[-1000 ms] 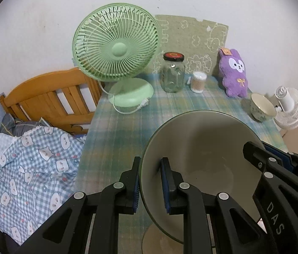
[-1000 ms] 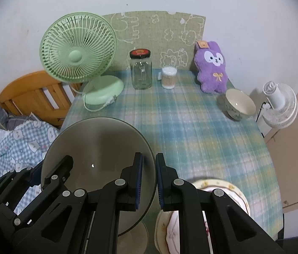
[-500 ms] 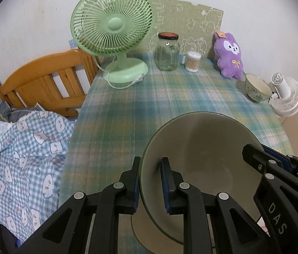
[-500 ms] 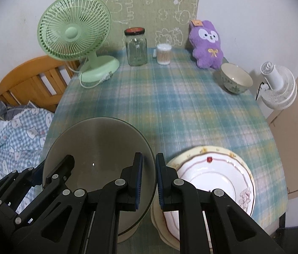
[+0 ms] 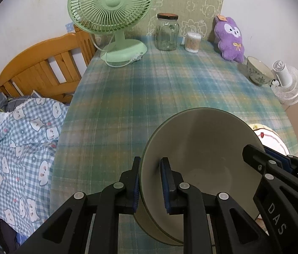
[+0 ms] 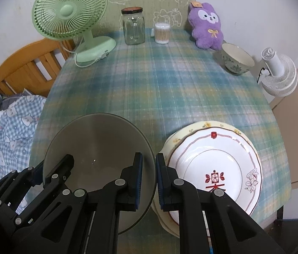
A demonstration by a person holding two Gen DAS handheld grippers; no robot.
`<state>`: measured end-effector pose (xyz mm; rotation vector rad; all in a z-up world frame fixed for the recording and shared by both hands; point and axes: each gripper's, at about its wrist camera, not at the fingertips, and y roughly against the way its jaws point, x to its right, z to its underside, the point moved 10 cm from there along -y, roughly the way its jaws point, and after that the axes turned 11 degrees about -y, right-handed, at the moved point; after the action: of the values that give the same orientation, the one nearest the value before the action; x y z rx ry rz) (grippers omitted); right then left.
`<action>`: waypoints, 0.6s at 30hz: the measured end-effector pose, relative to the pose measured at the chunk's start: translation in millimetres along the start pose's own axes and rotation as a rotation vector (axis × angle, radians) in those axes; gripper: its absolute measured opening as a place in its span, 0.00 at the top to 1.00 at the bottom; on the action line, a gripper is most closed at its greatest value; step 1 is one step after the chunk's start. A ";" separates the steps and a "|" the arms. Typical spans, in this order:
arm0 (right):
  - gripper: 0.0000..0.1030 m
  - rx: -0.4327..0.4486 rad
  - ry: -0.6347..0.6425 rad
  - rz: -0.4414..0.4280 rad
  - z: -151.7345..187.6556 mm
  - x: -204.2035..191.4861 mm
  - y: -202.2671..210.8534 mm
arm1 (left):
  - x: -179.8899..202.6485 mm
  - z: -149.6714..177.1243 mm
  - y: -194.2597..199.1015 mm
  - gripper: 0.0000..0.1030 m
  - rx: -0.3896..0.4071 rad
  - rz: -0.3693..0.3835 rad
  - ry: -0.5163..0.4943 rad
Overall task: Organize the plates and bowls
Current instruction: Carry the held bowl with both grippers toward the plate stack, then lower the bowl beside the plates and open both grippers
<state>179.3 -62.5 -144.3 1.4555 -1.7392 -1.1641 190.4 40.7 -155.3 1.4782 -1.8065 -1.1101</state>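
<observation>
A large grey-green bowl [image 5: 201, 154] [image 6: 98, 146] hangs low over the near part of the plaid table, held by both grippers. My left gripper [image 5: 150, 180] is shut on its left rim, my right gripper [image 6: 149, 177] shut on its right rim. Just right of the bowl lies a stack of plates [image 6: 214, 165] [image 5: 269, 137], a white plate with red motif on a yellow-rimmed one. A small patterned bowl [image 6: 236, 60] [image 5: 257, 71] stands at the far right of the table.
At the table's back stand a green fan [image 6: 72, 21], a glass jar [image 6: 133, 26], a cotton-swab tub [image 6: 162, 32] and a purple plush [image 6: 207, 27]. A white fan [image 6: 279, 74] is off the right edge. A wooden bed frame [image 5: 41, 67] with checked bedding [image 5: 15, 148] lies left.
Both grippers have sunk toward the table with the bowl and tipped further down. The plate stack has come fully into the right wrist view.
</observation>
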 end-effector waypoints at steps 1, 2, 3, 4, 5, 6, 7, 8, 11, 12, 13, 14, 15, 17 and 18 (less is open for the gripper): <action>0.84 0.004 0.007 0.005 0.8 -0.6 -0.1 | -0.4 1.2 -1.2 0.85 -0.005 0.000 -0.001; 0.85 0.005 0.014 0.008 2.2 -1.2 -0.6 | -0.6 3.2 -2.2 0.85 -0.010 -0.001 0.002; 0.85 0.002 0.015 0.008 3.5 -1.7 -1.3 | -1.2 4.2 -3.2 0.85 -0.013 -0.003 0.003; 0.85 -0.007 0.013 0.008 5.8 -1.6 -2.8 | -2.0 5.4 -3.3 0.85 -0.014 -0.004 0.000; 0.85 -0.013 0.011 0.006 7.4 -1.7 -3.9 | -2.1 6.5 -3.2 0.85 -0.013 -0.012 -0.005; 0.85 -0.019 0.009 0.005 9.3 -1.7 -5.3 | -2.2 7.9 -2.9 0.85 -0.012 -0.018 -0.009; 0.85 -0.024 0.008 0.005 10.6 -2.1 -6.5 | -2.3 8.5 -2.9 0.85 -0.011 -0.021 -0.010; 0.84 -0.026 0.010 0.008 12.0 -2.5 -7.6 | -2.8 9.8 -2.9 0.85 -0.011 -0.023 -0.010; 0.85 -0.035 0.010 0.005 14.6 -4.0 -10.2 | -4.9 11.9 -3.8 0.85 -0.011 -0.032 -0.011; 0.85 -0.038 0.011 0.004 15.5 -5.0 -10.4 | -5.7 12.9 -4.1 0.85 -0.012 -0.035 -0.010; 0.85 -0.041 0.011 0.003 17.0 -6.0 -10.9 | -6.9 14.5 -4.3 0.85 -0.013 -0.038 -0.008; 0.85 -0.047 0.010 0.000 18.7 -6.9 -12.0 | -8.0 15.5 -4.4 0.85 -0.014 -0.041 -0.009; 0.85 -0.051 0.007 -0.001 20.0 -7.6 -13.0 | -8.3 16.0 -4.6 0.85 -0.013 -0.044 -0.010; 0.84 -0.057 0.001 0.000 21.8 -8.0 -15.0 | -8.5 16.6 -4.4 0.85 -0.009 -0.048 -0.015; 0.85 -0.060 -0.003 0.000 22.2 -7.6 -16.3 | -8.3 16.8 -4.7 0.85 -0.008 -0.051 -0.017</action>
<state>169.5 -49.9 -168.1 1.4188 -1.6915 -1.2088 181.0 52.7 -167.2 1.5218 -1.7835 -1.1567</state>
